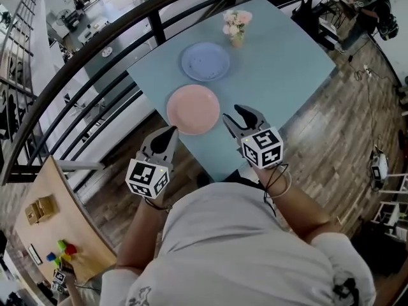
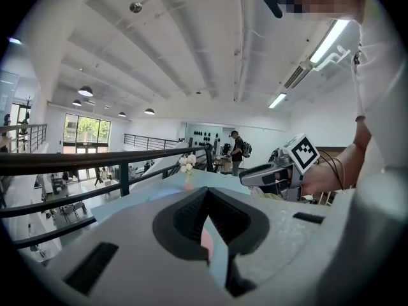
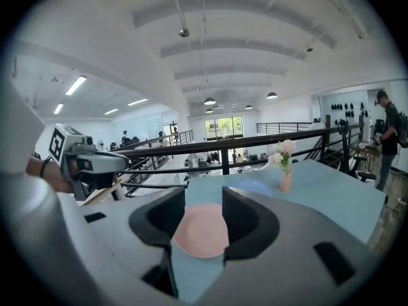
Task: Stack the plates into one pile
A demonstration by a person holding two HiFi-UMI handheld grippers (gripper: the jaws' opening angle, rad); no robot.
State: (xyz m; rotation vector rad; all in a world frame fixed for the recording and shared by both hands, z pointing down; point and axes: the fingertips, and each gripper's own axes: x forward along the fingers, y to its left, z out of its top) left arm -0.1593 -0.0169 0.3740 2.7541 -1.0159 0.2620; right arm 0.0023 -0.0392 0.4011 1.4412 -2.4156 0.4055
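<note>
On a light blue table [image 1: 280,69] lies a pink plate [image 1: 193,109], and a blue plate [image 1: 205,61] lies just behind it, apart from it. My left gripper [image 1: 169,132] hovers at the table's near left edge beside the pink plate; its jaws meet at the tips with nothing in them [image 2: 207,196]. To the right of the pink plate my right gripper [image 1: 232,113] is held above the table's near part, open and empty. Between its jaws in the right gripper view [image 3: 204,199] shows the pink plate [image 3: 201,231], with the blue plate [image 3: 252,187] farther off.
A small vase of flowers [image 1: 236,27] stands at the table's far side, behind the blue plate. A dark railing [image 1: 95,56] runs along the table's left. A person [image 1: 370,5] stands far off at the right. A wooden shelf [image 1: 44,234] with small coloured items is at lower left.
</note>
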